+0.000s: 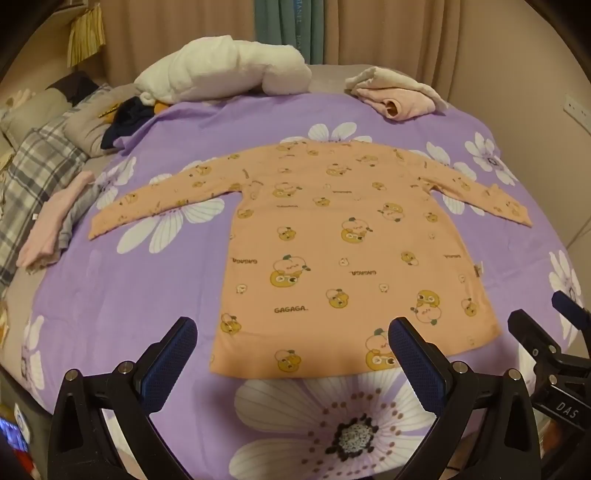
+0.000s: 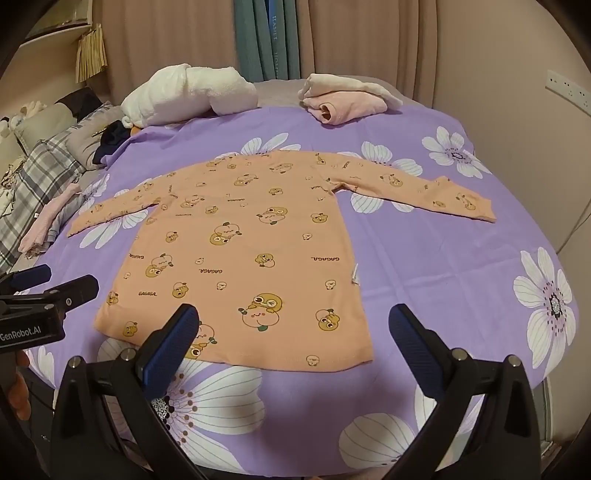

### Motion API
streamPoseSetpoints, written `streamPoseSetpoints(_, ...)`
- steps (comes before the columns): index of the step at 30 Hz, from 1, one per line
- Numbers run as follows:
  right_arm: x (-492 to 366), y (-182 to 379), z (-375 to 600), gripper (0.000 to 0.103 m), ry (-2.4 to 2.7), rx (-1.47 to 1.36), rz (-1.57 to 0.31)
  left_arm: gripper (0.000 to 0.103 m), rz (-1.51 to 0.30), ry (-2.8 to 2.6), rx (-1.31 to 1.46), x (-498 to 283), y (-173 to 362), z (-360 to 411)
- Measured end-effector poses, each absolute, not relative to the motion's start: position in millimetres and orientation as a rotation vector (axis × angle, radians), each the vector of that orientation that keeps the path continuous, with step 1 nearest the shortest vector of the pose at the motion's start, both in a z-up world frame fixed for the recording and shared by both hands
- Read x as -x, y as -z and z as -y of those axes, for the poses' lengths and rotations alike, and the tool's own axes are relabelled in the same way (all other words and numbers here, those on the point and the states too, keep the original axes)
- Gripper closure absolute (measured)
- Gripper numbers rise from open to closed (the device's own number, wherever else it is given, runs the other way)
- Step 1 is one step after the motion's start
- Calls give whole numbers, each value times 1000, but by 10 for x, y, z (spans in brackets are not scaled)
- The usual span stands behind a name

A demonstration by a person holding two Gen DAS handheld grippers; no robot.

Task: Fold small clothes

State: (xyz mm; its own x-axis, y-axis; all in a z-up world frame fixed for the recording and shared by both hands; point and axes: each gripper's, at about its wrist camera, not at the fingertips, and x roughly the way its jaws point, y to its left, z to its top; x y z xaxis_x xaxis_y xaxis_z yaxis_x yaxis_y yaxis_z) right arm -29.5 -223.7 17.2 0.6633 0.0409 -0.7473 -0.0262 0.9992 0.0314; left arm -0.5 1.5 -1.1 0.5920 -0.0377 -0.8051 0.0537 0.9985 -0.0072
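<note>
Purple floral bedsheet (image 1: 122, 295) covers the bed that fills both wrist views, with beige curtains (image 1: 388, 29) and a teal drape (image 1: 288, 26) across the top of the frame. An orange long-sleeved child's shirt (image 1: 332, 251) printed with cartoon ducks lies flat at the centre of the sheet, both sleeves stretched outward and its hem nearest the cameras.

No containers appear. Loose items ring the sheet instead: a white towel bundle (image 1: 221, 70) at upper centre, a rolled pink garment (image 1: 399, 98) at upper right, and a folded pink-and-grey stack (image 1: 51, 229) at the left edge beside a plaid blanket (image 1: 33, 184). A dark garment (image 1: 125, 122) sits below the towel, partly tucked from sight.

Bare sheet surrounds the shirt on every side, widest at lower left and at far right beyond the sleeve cuff.

The left gripper (image 1: 293, 343) hovers over the hem with its jaws spread wide and holding nothing; the hem's left corner lies between its fingers. The right gripper (image 2: 295, 332) hangs likewise spread wide and empty, its left finger over the hem and its right finger above bare sheet. Each gripper intrudes at the edge of the other's view, cut off by the frame. Fisheye corners are dark.
</note>
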Motion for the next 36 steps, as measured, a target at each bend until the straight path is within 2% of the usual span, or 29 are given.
streamPoseSetpoints(36,371,-171,2197,0,-41,-20,-841,1,-931,58,-31,65,23,34)
